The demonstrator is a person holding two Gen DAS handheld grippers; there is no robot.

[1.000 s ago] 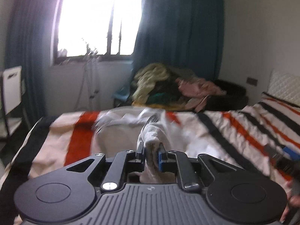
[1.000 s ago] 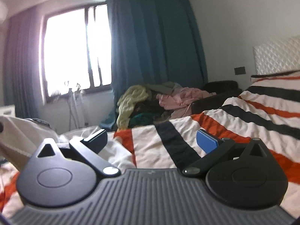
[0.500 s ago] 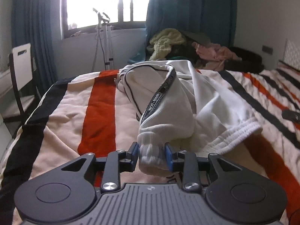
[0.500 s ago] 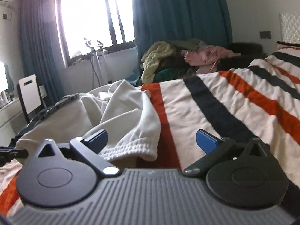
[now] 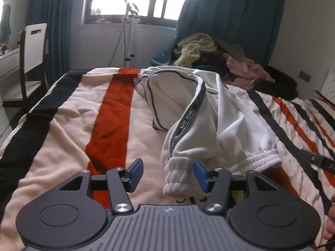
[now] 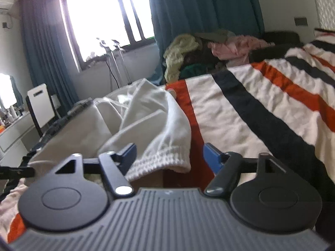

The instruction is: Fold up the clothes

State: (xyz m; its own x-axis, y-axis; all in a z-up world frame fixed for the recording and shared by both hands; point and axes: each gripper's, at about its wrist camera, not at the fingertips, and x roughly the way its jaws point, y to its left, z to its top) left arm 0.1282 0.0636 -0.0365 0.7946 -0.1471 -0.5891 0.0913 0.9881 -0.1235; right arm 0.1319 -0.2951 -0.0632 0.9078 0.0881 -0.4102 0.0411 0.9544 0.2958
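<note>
White sweatpants (image 5: 219,113) with a grey lettered side stripe lie crumpled on the striped blanket (image 5: 69,121). My left gripper (image 5: 168,174) is open just above the blanket. One ribbed cuff (image 5: 178,175) rests between its blue pads, against the right pad and released. In the right wrist view the same sweatpants (image 6: 146,121) lie ahead. My right gripper (image 6: 169,156) is open and empty, with the other ribbed hem (image 6: 165,161) lying between its fingers, ungripped.
A heap of clothes (image 5: 213,52) sits on a dark seat beyond the bed's far edge. A white chair (image 5: 33,48) and desk stand at the left. The window and blue curtains (image 5: 228,16) are behind. My right gripper's tip (image 5: 318,159) shows at the right.
My left gripper was shut on the cuff and held it raised; it lowered the cuff onto the blanket and opened. My right gripper, open throughout, moved toward the other hem.
</note>
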